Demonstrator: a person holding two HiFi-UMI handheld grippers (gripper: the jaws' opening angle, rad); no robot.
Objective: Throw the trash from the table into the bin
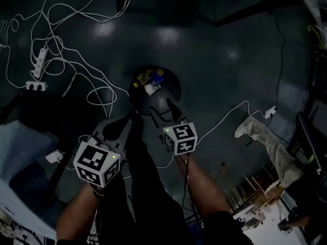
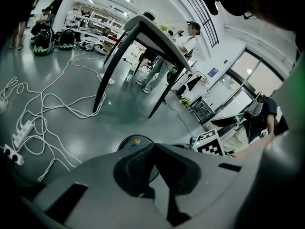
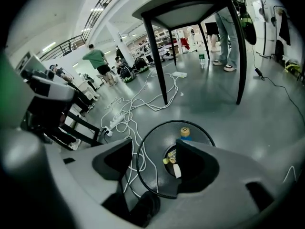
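The left gripper point(image 2: 153, 146) is held with its jaws clenched together, and nothing is gripped between them. Beside it, the right gripper point(image 3: 154, 147) is held with its jaws released and wide apart, empty, and the bin point(image 3: 198, 131) is seen through the gap. The round black bin is set on the grey floor point(image 1: 214, 50) just beyond both grippers. Trash point(image 1: 152, 81) is found inside it, including a bottle with a yellow cap point(image 3: 184, 132). White cables point(image 1: 66, 60) and a power strip point(image 1: 39, 63) are spread over the floor to the left. Farther off, a black-legged desk point(image 3: 190, 4) is seen, and a person in a green shirt point(image 3: 97, 61) is seen beyond it.
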